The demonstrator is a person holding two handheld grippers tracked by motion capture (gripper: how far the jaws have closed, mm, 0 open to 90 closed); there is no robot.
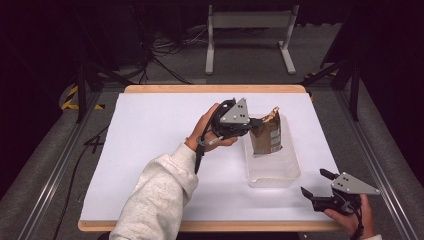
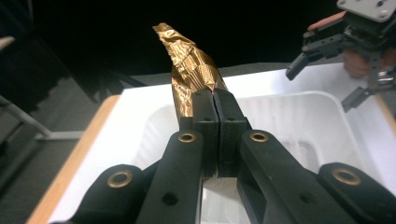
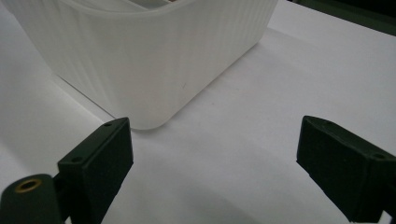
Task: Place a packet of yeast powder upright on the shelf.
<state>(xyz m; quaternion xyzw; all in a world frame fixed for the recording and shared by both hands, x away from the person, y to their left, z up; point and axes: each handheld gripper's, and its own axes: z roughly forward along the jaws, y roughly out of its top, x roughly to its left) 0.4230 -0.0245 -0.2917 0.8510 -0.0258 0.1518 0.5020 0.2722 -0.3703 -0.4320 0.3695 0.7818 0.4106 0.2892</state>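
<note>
Gold foil pouch (image 1: 266,134) stands upright in the far end of the translucent plastic tub (image 1: 272,175), its crimped top edge rising above the tub's rim. Left tool (image 1: 248,125) reaches in from the tub's left side, jaws closed tight on the pouch's upper edge; the left gripper view shows the foil pinched between the pads. Right tool (image 1: 315,183) rests just beside the tub's near right corner, jaws spread wide with nothing between them, clear of the tub wall. Tub sits on the white-covered bench (image 1: 150,130), right of centre.
</note>
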